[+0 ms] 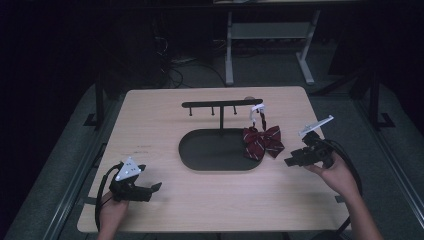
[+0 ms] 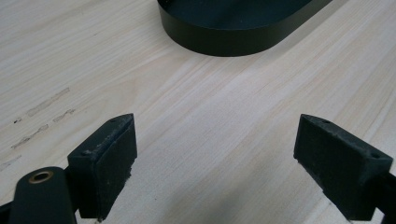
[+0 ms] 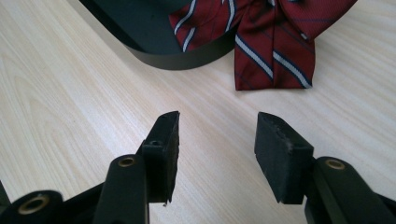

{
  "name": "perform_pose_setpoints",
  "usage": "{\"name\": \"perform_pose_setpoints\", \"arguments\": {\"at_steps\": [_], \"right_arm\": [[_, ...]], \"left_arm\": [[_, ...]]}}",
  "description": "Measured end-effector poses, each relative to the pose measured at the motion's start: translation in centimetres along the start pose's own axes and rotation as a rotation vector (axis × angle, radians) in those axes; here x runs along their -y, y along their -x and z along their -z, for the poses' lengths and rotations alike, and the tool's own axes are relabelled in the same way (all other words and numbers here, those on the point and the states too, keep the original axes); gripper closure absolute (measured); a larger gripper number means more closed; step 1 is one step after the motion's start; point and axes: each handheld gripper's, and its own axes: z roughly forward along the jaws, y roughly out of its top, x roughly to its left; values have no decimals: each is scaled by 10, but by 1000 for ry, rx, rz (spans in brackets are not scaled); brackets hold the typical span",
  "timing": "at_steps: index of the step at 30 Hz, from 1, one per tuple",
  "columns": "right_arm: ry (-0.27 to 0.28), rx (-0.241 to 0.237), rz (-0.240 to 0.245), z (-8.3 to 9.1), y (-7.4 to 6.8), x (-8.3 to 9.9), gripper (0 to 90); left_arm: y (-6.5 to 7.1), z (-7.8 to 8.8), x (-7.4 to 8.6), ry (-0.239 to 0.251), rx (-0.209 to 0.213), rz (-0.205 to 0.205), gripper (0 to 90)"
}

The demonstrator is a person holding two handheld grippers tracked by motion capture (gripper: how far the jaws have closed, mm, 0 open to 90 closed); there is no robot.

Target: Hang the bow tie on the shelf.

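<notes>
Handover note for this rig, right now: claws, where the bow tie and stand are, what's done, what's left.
Left claw: open, holding nothing, low over the light wooden table at its near left corner, aimed at the base of the stand.
Right claw: open, holding nothing, just right of the dark red striped bow tie, jaws pointed at it.
Bow tie hangs by a white clip from the right end of the black T-bar stand; its lower tails rest across the rim of the stand's black oval base and onto the table.
Done: bow tie appears hung.
Left: likely only pulling both claws clear; I can't tell how firmly the clip holds.
</notes>
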Motion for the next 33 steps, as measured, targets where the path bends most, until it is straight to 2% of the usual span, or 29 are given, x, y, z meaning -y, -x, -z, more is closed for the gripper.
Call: {"name": "perform_pose_setpoints", "arguments": {"at_steps": [20, 26, 33], "right_arm": [[11, -24, -24, -9, -3, 24, 490], [22, -18, -10, -11, -3, 30, 491], [28, -21, -17, -12, -7, 37, 490]], "left_arm": [[0, 0, 0, -10, 2, -4, 132], [0, 0, 0, -12, 1, -3, 132], [0, 0, 0, -10, 1, -5, 132]]}}
